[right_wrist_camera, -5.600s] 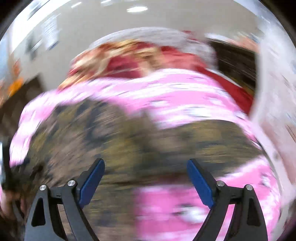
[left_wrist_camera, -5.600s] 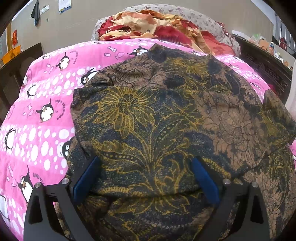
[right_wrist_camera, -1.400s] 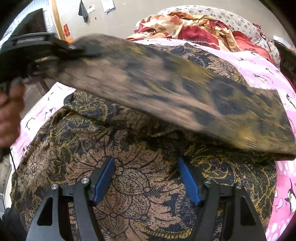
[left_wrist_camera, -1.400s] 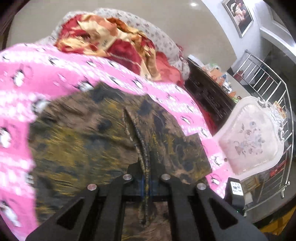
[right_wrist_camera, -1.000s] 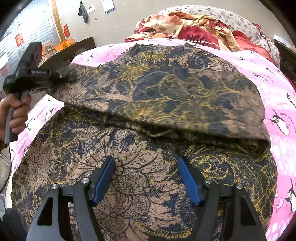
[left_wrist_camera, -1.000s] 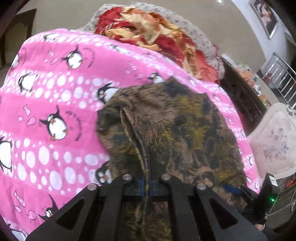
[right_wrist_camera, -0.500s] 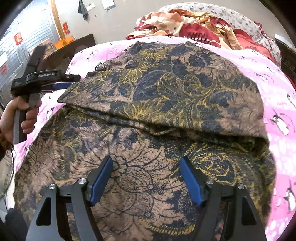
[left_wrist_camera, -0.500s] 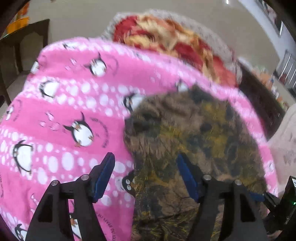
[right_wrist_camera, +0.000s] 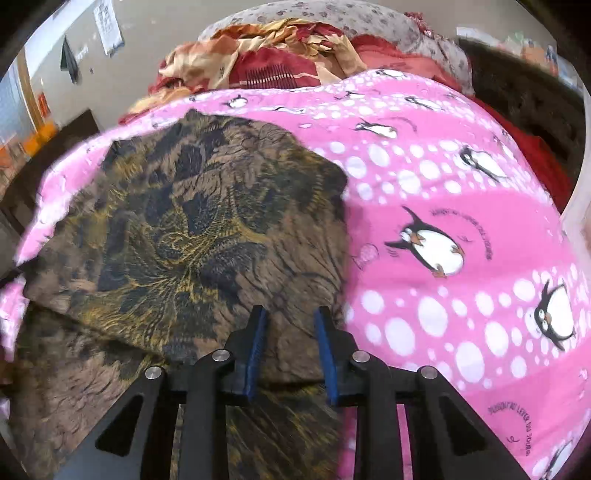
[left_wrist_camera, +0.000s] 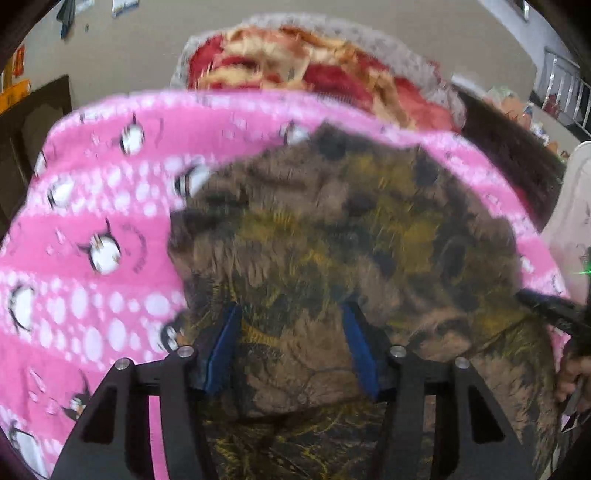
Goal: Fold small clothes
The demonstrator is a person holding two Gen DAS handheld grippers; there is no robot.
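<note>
A brown garment (left_wrist_camera: 332, 236) with dark and gold flowers lies folded over itself on a pink penguin blanket (left_wrist_camera: 92, 206). My left gripper (left_wrist_camera: 291, 332) hovers low over the near part of the fold. Its jaws are closing, with cloth lying between the blue pads (left_wrist_camera: 223, 343), which do not press on it. My right gripper (right_wrist_camera: 291, 332) is at the right edge of the garment (right_wrist_camera: 192, 229), beside the blanket (right_wrist_camera: 461, 192). Its jaws are also closing and stand narrow, with cloth in the gap. The left wrist view is blurred; it shows the right gripper (left_wrist_camera: 546, 306) and a hand (left_wrist_camera: 572, 369) at the right.
A heap of red and gold bedding (right_wrist_camera: 266, 55) and a grey flowered pillow (right_wrist_camera: 369, 18) lie at the far end of the bed. Dark wooden furniture (right_wrist_camera: 528, 96) stands to the right, and a white chair (left_wrist_camera: 574, 206) beyond it. More dark furniture (left_wrist_camera: 33, 110) stands at the left.
My left gripper let go of the fold it had laid over, opened wide, then narrowed a little. My right gripper swung from the garment's middle to its right edge and its jaws narrowed.
</note>
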